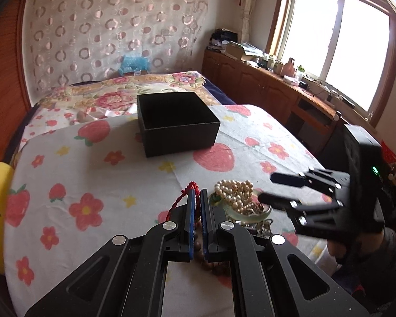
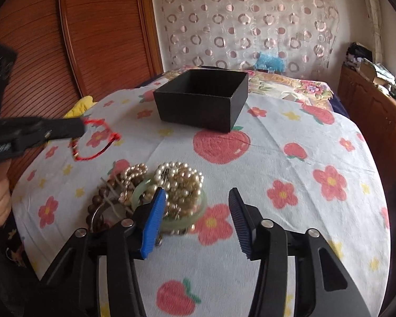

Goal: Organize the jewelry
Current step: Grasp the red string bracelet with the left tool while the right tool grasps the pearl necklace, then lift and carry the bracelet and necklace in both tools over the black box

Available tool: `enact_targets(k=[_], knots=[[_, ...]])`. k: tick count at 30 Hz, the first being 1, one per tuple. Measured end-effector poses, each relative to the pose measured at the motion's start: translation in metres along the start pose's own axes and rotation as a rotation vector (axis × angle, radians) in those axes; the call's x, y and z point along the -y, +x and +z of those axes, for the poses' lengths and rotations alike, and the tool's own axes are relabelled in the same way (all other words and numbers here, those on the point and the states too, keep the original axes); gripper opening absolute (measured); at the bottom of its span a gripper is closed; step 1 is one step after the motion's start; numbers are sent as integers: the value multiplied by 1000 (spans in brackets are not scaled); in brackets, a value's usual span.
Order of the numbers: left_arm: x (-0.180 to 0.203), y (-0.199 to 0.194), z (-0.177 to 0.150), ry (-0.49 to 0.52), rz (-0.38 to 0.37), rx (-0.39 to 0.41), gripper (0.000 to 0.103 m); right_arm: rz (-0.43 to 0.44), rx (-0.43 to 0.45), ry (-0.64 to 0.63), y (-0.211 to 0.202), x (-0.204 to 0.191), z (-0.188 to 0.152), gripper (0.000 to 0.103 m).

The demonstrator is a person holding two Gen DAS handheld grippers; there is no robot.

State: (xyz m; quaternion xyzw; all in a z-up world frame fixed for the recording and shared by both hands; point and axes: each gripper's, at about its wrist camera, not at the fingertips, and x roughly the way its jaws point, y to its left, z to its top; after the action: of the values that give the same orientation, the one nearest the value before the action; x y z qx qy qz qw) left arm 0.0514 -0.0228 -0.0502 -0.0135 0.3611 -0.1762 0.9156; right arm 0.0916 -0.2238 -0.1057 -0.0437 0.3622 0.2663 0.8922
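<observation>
A heap of jewelry lies on the strawberry tablecloth (image 2: 277,163): pearl strands (image 2: 179,177) (image 1: 235,190), a green jade bangle (image 2: 201,208) and brown wooden beads (image 2: 97,200). Behind it stands an open black box (image 2: 195,111) (image 1: 182,138). My left gripper (image 1: 197,192) (image 2: 79,128) is shut on a red cord bracelet (image 1: 180,198) (image 2: 100,153), which dangles above the cloth to the left of the heap. My right gripper (image 2: 196,190) (image 1: 267,188) is open just right of the heap, its left finger (image 2: 151,222) over the bangle, with nothing pressed between the pads.
A yellow cloth (image 2: 81,104) lies at the table's left edge. A wooden wardrobe (image 2: 92,39) stands to the left. Behind the table is a bed with a floral cover (image 1: 118,92), and cluttered wooden cabinets (image 1: 264,84) run under the window.
</observation>
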Motion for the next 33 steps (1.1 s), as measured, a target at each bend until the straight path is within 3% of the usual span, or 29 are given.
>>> enact_targets(k=[6,11,14,33], knots=[[-12,-11,-6,-18,25,25,3,41,-50,-1,19,1,12,48],[-21,-12,-11,-36,30,30,3,80,-72,12,29,3,15,19],[-23,-10,-15,-39,28,25,3,74,-46,-14,22,-3,15,9],[-19,-15,-15,-31,38,41,3,45,122,-94,-39,-18,59,8]])
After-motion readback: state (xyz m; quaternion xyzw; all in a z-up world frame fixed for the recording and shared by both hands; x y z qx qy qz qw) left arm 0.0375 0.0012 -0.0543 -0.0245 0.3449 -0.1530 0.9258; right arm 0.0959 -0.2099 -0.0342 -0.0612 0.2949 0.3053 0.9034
